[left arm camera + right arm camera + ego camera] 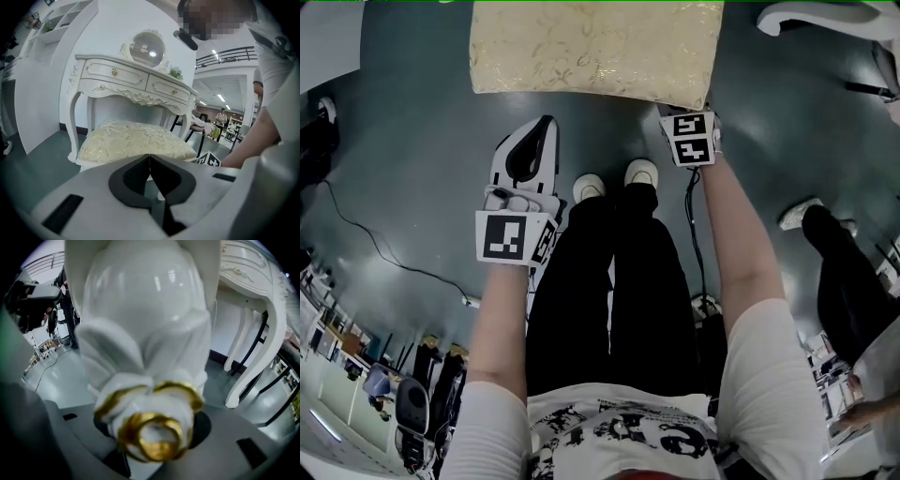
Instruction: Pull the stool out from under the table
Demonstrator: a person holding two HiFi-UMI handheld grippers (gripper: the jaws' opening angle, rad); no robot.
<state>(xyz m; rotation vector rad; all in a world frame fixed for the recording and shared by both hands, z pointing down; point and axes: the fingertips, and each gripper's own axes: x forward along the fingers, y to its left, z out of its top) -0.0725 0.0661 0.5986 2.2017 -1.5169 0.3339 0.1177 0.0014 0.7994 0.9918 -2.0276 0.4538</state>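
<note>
The stool [591,47] has a cream patterned cushion and white carved legs, and stands at the top of the head view. In the left gripper view the stool [136,140] sits in front of the white dressing table [136,82], partly under it. My left gripper [546,127] hangs just short of the stool's front edge, and its jaws [150,157] meet with nothing between them. At the stool's front right corner, my right gripper [686,117] has its wide jaws [152,437] on either side of the stool's gold-trimmed leg [150,357]. That leg fills the gap between them.
The person's white shoes [589,187] stand on the dark floor just before the stool. A cable [384,253] runs across the floor at left. Another person's leg [834,272] is at right. The table's curved leg [262,333] stands right of the stool's leg.
</note>
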